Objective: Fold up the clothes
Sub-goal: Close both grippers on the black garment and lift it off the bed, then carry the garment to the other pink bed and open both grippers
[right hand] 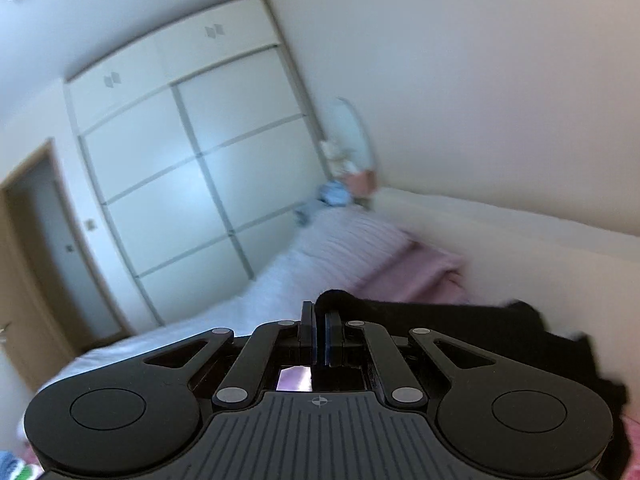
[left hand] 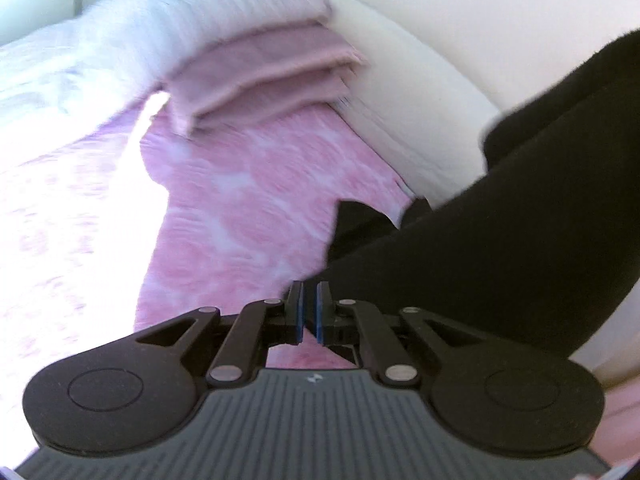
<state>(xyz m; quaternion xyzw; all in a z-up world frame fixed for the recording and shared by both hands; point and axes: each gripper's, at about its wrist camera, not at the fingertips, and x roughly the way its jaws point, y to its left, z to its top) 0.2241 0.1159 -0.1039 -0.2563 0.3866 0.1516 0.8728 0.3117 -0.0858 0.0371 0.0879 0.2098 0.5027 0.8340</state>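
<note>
Left gripper (left hand: 310,300): jaws nearly closed, narrow gap; whether cloth is pinched cannot be told, black garment (left hand: 500,216) edge sits right at the tips.
Right gripper (right hand: 320,320): clamped on a fold of the black garment (right hand: 460,320), cloth bulging above the tips.
Garment: lifted, stretches from the jaws to the right above the pink bedspread (left hand: 240,200).
Bed: folded pink blanket (left hand: 272,68) under a white pillow (left hand: 168,20), against the cream headboard (left hand: 420,100).
Room: white wardrobe (right hand: 180,152), brown door (right hand: 36,260) at left.
</note>
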